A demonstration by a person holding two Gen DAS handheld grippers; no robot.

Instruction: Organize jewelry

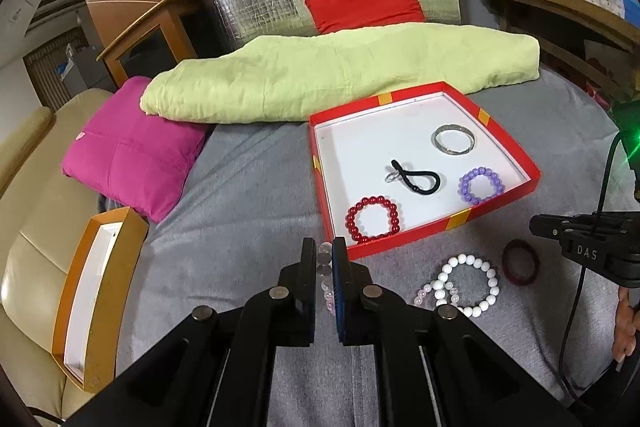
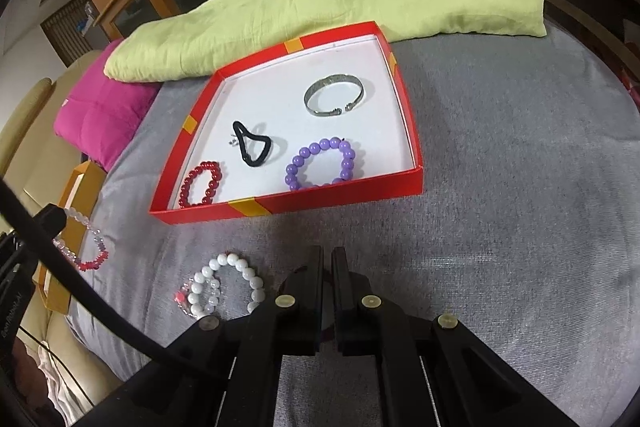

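1. From the left wrist view, we see our left gripper (image 1: 325, 251) clamped on a clear and pale-pink beaded bracelet (image 1: 326, 277), held just short of the near wall of the shallow red cardboard box lid (image 1: 420, 231) on the grey blanket (image 1: 248, 187). Inside the lid lie a red bead bracelet (image 1: 372, 219), a black hair tie (image 1: 418, 179), a purple bead bracelet (image 1: 481, 185) and a silver bangle (image 1: 455, 139). A white bead bracelet (image 1: 470, 285) lies on the blanket, near a dark red ring-shaped band (image 1: 520, 263).

2. From the right wrist view, our right gripper (image 2: 327, 259) is closed, with a dark red band partly visible between its fingers; we cannot tell whether they grip it. The white bead bracelet sits just to its left.
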